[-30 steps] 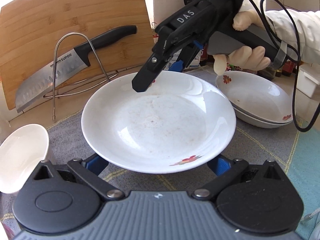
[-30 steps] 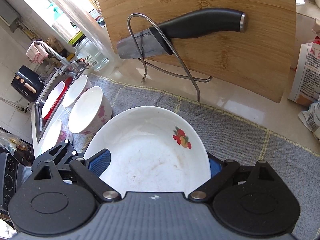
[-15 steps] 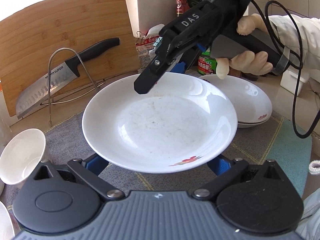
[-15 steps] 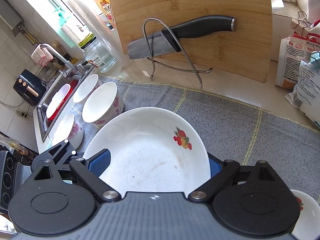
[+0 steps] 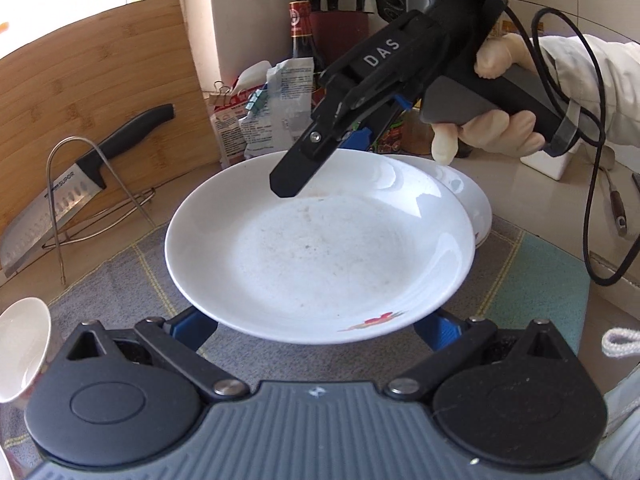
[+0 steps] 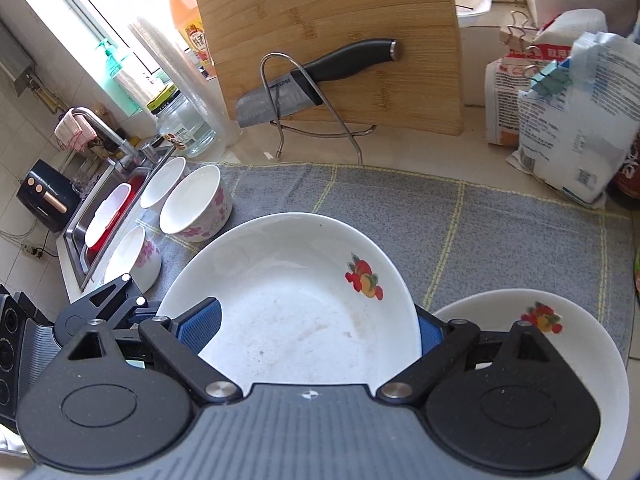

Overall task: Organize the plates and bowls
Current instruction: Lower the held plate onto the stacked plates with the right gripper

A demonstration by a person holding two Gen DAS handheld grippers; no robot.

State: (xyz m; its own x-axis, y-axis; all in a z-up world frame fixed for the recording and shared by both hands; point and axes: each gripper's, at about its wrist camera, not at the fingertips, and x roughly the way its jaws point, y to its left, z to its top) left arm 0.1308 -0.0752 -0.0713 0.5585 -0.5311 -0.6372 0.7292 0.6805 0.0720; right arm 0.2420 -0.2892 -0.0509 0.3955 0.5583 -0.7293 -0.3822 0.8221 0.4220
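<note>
A white plate with a fruit print hangs above the grey mat, held at both ends. My left gripper grips its near rim. My right gripper pinches its far rim, one finger on top and one below. In the right wrist view the same plate sits between my right gripper's blue pads. A stack of white plates rests on the mat just behind it, also shown in the right wrist view. Three floral bowls stand at the mat's left.
A wooden cutting board leans at the back with a knife on a wire rack. Food bags and a bottle stand at the back right. A sink lies left. One bowl is near left.
Both grippers have carried the plate to the right, toward the stacked plates, which now sit just behind and under its far edge. The cutting board and knife have slid leftward in view.
</note>
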